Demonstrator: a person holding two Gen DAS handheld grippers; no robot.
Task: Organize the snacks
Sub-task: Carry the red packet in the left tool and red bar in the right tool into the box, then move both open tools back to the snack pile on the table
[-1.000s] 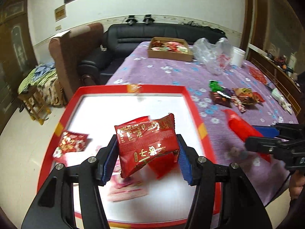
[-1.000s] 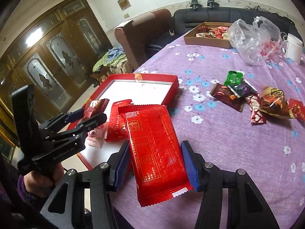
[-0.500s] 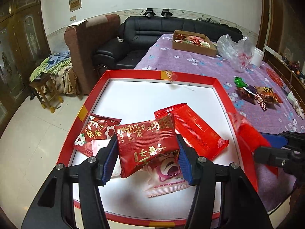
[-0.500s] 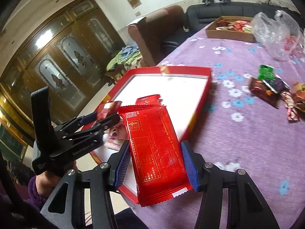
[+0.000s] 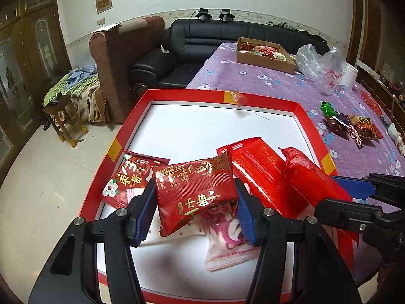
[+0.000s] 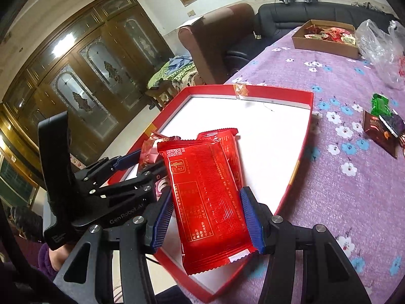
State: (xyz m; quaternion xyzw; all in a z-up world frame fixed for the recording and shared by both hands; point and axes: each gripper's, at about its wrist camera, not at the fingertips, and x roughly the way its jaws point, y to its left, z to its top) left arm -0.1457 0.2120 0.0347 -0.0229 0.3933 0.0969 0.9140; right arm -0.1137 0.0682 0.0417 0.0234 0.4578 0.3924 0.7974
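Both packets have been carried over the red tray (image 5: 298, 109) since a second ago — earlier the right gripper (image 6: 206, 216) was seen above the purple worktop (image 6: 341, 96), now it is held over the tray's near corner. The long red packet (image 6: 207, 192) is clamped between the right jaws, its far end lying just above a matching red packet (image 5: 263, 174) already in the tray. The left gripper (image 5: 195, 210) has been brought lower and nearer the tray floor; the dark red packet (image 5: 196, 192) is gripped between its jaws at a medium opening. Directly under and beyond those jaws lie a pink-and-white packet (image 5: 225, 238) and, to their left, a flowered red packet (image 5: 126, 177). Neither packet has been released yet. The carry looks finished, so letting go is judged to be the next step. More loose snacks (image 5: 349, 124) remain far right of the jaws on the worktop — sorting is judged partly done.
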